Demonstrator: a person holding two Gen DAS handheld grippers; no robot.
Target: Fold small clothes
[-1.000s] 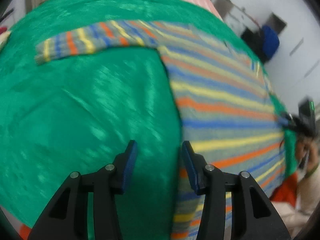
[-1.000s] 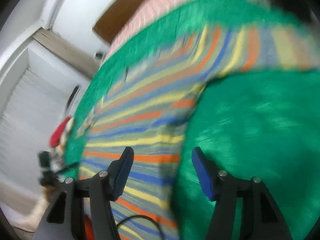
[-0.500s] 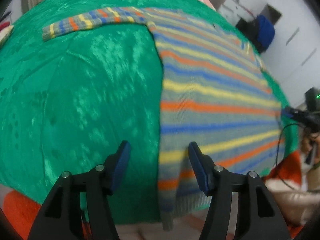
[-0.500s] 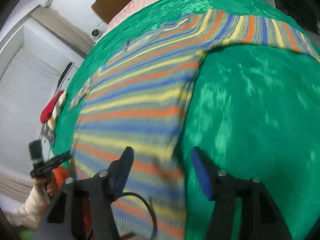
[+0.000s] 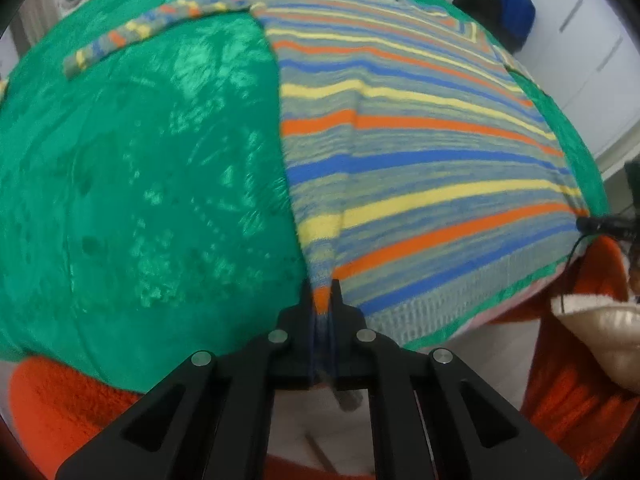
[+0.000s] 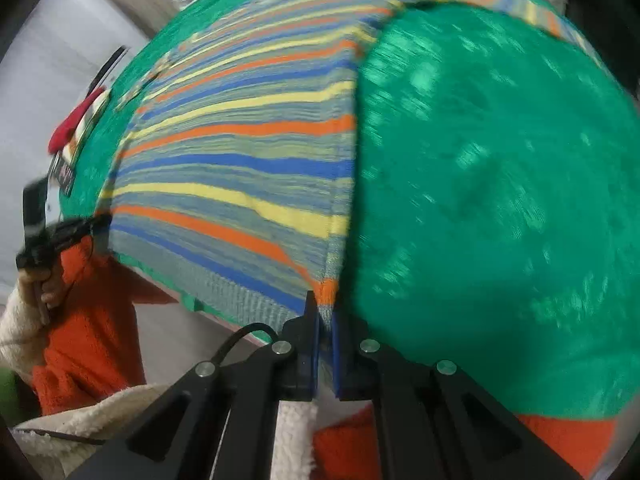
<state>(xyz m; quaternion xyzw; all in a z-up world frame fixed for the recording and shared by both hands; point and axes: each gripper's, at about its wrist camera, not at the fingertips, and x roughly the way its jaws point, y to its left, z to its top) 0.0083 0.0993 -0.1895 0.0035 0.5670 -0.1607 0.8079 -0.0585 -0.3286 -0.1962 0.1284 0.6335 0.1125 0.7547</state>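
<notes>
A small striped sweater, grey with orange, yellow and blue bands, lies flat on a green cloth, sleeves spread to the sides. My left gripper is shut on the sweater's near left hem corner at the table's front edge. In the right wrist view the sweater lies left of centre, and my right gripper is shut on its near right hem corner. One sleeve stretches to the far left in the left wrist view.
The green cloth covers a table with a pink striped sheet under it. The person's orange and cream clothing is close at the front edge. A dark bag with a blue thing stands by the far wall.
Both grippers drew back to the sweater's hem at the front edge and went from open to shut on its two bottom corners.
</notes>
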